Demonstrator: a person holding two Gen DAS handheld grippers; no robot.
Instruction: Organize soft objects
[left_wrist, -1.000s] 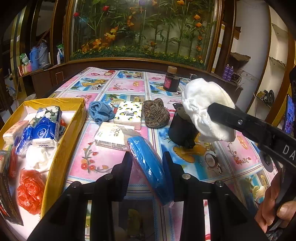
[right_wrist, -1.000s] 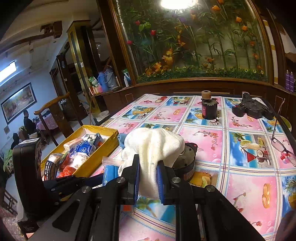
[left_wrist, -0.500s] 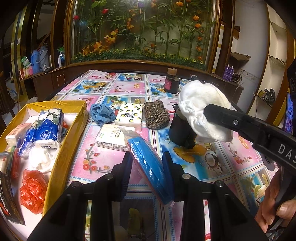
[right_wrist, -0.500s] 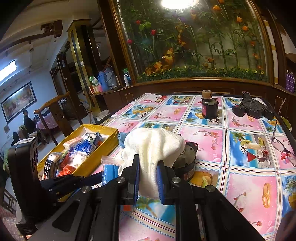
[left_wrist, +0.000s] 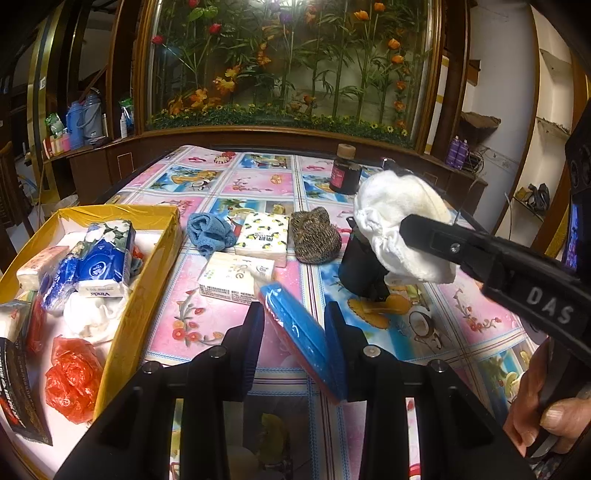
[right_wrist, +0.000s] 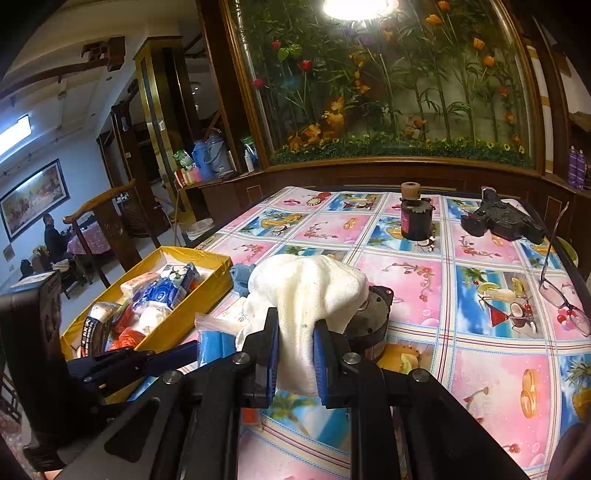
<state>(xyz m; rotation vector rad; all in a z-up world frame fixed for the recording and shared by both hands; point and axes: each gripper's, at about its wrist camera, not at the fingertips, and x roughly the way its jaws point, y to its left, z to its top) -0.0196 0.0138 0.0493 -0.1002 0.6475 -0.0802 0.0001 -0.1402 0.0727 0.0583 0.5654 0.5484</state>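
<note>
Left wrist: left gripper (left_wrist: 295, 328) jaws clamped on blue sponge (left_wrist: 301, 332), right gripper (right_wrist: 295, 354) on white cloth (right_wrist: 306, 291); next carry both to yellow box (left_wrist: 140, 295).

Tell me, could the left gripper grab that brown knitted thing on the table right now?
Probably not yet: the left gripper is shut on a blue packet, so its jaws are full. The brown knitted thing itself lies uncovered.

White cloth (right_wrist: 306, 291), blue sponge (left_wrist: 299, 328), yellow box (left_wrist: 147, 291), pink-and-blue fruit-print tablecloth (right_wrist: 491, 280), brown knit (left_wrist: 316, 240)
</note>
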